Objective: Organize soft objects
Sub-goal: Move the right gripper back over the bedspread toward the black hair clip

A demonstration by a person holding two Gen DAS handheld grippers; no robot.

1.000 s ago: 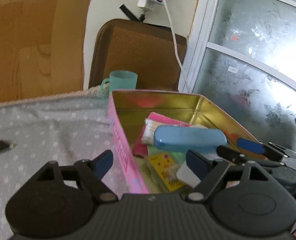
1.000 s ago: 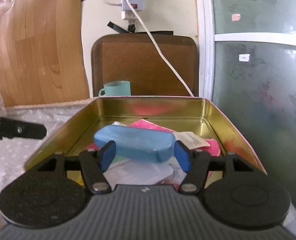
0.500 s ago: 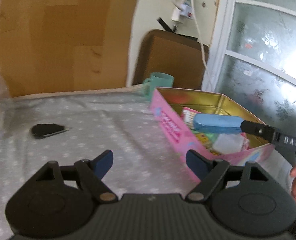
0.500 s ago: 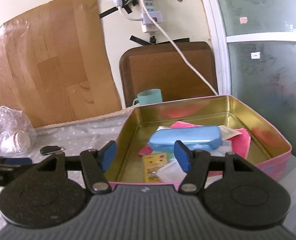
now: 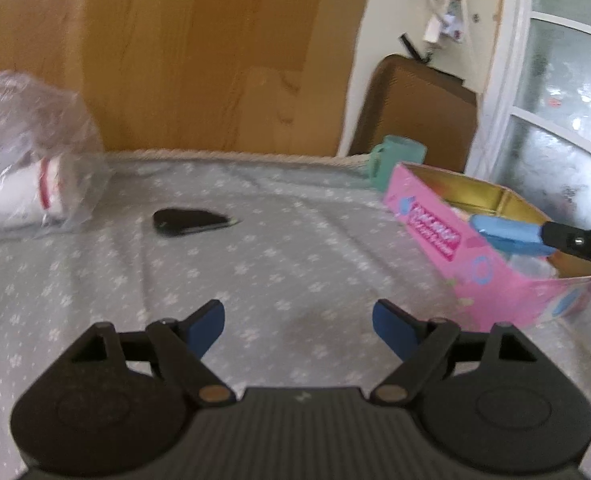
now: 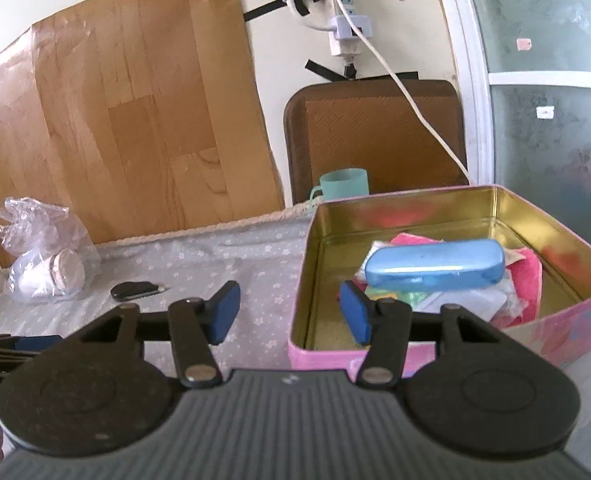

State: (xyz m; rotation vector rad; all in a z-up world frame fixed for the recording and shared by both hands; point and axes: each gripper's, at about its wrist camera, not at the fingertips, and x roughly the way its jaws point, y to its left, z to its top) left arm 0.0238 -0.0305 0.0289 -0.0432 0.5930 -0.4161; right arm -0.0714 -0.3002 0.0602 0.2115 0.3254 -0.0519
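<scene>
A pink tin (image 6: 535, 216) with a gold inside stands on the grey flowered cloth (image 5: 295, 248). In it a blue hard case (image 6: 435, 266) lies on top of a pink cloth (image 6: 529, 272) and several small packets. My right gripper (image 6: 290, 312) hovers in front of the tin's near left corner; its jaws are closing with nothing between them. My left gripper (image 5: 299, 320) is open and empty over bare cloth, left of the tin (image 5: 435, 232). In the left wrist view one black finger (image 5: 575, 240) of the right gripper reaches in beside the blue case (image 5: 507, 232).
A small black object (image 5: 187, 222) lies on the cloth. A clear plastic bag (image 5: 27, 184) with a white roll sits at the far left. A teal cup (image 6: 345, 184) stands behind the tin, before a brown chair back (image 6: 375, 132). A wood panel and a glass door lie beyond.
Both grippers have drawn back from the tin. The left one swung left to face the cloth. The right jaws narrowed a little. The blue case stays in the tin.
</scene>
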